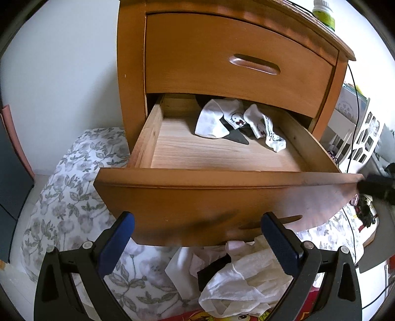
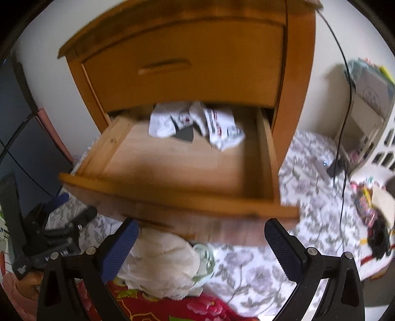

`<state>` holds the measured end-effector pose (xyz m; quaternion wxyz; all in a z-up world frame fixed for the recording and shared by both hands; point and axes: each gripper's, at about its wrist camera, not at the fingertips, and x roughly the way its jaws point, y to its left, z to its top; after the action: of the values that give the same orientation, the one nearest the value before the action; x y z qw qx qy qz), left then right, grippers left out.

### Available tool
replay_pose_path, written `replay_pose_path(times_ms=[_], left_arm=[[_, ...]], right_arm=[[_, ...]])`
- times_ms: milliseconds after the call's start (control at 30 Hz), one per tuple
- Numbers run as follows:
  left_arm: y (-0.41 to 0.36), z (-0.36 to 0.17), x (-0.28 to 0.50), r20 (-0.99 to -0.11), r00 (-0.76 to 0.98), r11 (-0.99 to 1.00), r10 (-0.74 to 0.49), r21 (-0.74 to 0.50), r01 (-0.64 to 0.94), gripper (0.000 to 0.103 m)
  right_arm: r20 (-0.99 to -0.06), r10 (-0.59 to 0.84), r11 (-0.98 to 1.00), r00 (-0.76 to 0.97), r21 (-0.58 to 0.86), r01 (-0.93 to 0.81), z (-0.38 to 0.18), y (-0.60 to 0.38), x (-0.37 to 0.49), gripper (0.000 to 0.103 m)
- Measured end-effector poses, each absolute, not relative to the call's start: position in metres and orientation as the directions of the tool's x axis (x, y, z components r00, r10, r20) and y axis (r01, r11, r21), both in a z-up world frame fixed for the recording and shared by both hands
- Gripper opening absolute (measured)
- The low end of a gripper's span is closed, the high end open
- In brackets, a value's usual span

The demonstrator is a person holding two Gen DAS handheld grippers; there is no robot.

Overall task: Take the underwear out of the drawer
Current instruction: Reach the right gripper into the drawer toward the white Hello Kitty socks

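The lower drawer (image 1: 222, 175) of a wooden nightstand is pulled out. At its back lie white underwear pieces with cartoon prints (image 1: 213, 121) on top of a dark garment (image 1: 235, 139). The right wrist view shows the same white underwear (image 2: 197, 123), blurred. My left gripper (image 1: 198, 219) is open in front of the drawer's face and holds nothing. My right gripper (image 2: 202, 224) is open too, just before the drawer front (image 2: 172, 200), and is empty. A heap of white garments (image 1: 246, 279) lies below the drawer, and in the right wrist view this heap (image 2: 163, 261) sits by the right gripper's left finger.
The upper drawer (image 1: 234, 56) is closed. A green bottle (image 1: 324, 12) stands on the nightstand top. A black cable (image 1: 355, 111) hangs down the right side. Floral bedding (image 1: 69, 197) spreads under and around the nightstand, with red printed fabric (image 2: 197, 306) in front. A white shelf (image 2: 365, 103) stands at the right.
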<state>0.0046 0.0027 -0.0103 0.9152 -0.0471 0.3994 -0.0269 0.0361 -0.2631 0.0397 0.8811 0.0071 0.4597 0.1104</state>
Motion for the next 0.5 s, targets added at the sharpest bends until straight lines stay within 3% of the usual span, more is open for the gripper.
replay_pose_path(times_ms=[300,500], left_arm=[[0.004,-0.008,0.006,-0.738,0.667,0.993,-0.102,-0.119,0.021,0.102],[0.005,-0.008,0.006,-0.75,0.652,0.991,-0.111,-0.134,0.014,0.102]], right_arm=[[-0.733,0.221,0.968,0.644,0.084,-0.236,0.094,-0.263,0.063,0.103],[-0.715,0.201,0.956,0.67,-0.008,-0.295,0.113,-0.251,0.078,0.103]])
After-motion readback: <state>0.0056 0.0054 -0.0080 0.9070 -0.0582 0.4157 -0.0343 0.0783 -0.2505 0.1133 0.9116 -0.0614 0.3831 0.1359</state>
